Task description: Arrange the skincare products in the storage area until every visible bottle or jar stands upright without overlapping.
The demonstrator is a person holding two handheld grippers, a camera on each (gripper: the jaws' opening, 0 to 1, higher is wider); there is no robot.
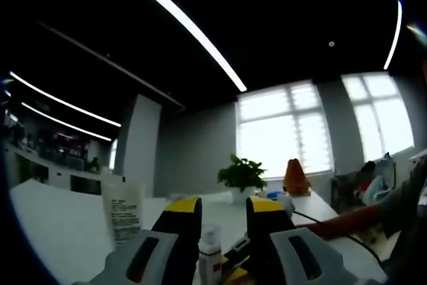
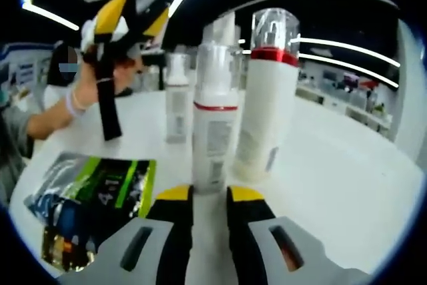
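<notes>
In the right gripper view three bottles stand upright on a white table (image 2: 333,185): a tall white bottle (image 2: 267,105) with a red band and clear cap, a white pump bottle (image 2: 213,125) with a thin red line, and a small clear-capped bottle (image 2: 177,101) behind them. My right gripper (image 2: 210,195) is open, its yellow tips just short of the pump bottle's base. My left gripper (image 2: 133,17) is raised in a hand at the upper left. In the left gripper view my left gripper (image 1: 225,206) is open, and a small white bottle (image 1: 210,251) shows low between the jaws.
Green and black sachets (image 2: 93,191) lie flat at the table's near left. A white upright tube (image 1: 123,211) stands left of my left jaws. A potted plant (image 1: 241,175) and an orange object (image 1: 295,178) sit at the far end. A person's arm (image 1: 347,221) reaches in from the right.
</notes>
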